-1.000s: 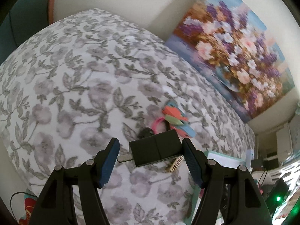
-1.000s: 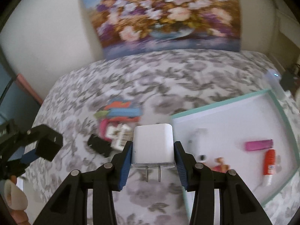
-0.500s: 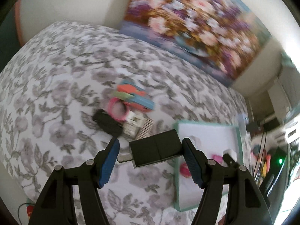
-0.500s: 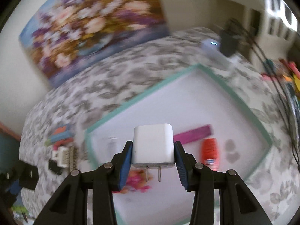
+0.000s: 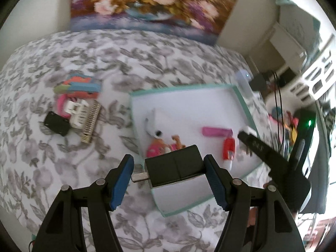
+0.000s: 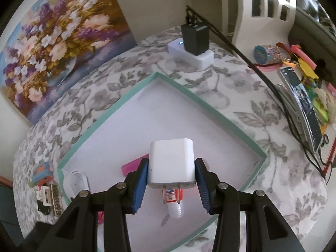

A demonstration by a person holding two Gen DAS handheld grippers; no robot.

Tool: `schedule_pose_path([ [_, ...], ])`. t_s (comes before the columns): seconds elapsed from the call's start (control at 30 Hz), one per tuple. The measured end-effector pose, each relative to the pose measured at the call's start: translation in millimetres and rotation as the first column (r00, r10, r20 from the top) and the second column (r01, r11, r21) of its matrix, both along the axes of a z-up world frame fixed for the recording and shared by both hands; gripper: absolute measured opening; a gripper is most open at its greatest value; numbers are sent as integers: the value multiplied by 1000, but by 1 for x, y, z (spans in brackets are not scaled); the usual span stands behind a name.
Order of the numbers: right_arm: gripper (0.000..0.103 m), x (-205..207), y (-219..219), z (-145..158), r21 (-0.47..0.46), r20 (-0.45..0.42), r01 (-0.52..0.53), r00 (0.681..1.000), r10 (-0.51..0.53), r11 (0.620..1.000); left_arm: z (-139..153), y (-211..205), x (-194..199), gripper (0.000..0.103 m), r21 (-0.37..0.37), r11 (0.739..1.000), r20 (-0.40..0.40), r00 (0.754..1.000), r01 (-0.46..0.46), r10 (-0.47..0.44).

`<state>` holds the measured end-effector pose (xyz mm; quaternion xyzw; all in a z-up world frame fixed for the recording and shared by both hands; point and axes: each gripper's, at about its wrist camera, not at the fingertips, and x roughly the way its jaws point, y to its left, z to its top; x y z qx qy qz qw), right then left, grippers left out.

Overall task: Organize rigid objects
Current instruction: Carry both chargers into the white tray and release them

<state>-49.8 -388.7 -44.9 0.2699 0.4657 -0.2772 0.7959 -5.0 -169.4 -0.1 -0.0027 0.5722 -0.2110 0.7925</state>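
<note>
Two chargers aloft over the teal-rimmed white tray [image 6: 201, 100]: glossy white plug cube [image 6: 171, 163], prongs down, pinched by the right gripper [image 6: 171, 185]; matte black USB adapter [image 5: 174, 166] touching only one pad of the half-spread left gripper [image 5: 168, 180]. Tray contents blurred, partly hidden.

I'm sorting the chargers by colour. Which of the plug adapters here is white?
The white adapter clamped in the right gripper over the tray. The left gripper holds a black adapter; another black one stands on the white box.
</note>
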Motion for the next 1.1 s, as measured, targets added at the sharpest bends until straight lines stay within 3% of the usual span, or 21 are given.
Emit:
schedule_pose_path([
  [0.53, 47, -1, -5, -18, 38, -45, 18, 999, -16, 999, -67, -27, -11, 70, 92, 991, -195, 977, 100, -81],
  [0.67, 47, -1, -7, -20, 39, -49, 24, 999, -22, 999, -70, -27, -11, 70, 134, 986, -175, 981, 102, -78],
  [0.87, 47, -2, -8, -25, 44, -73, 34, 997, -30, 998, -72, -26, -11, 70, 126, 987, -182, 981, 95, -71],
  [1.1, 48, 0, -4, -13, 6, -43, 17, 999, -17, 1000, -70, -28, -2, 70, 112, 989, -189, 979, 100, -77],
])
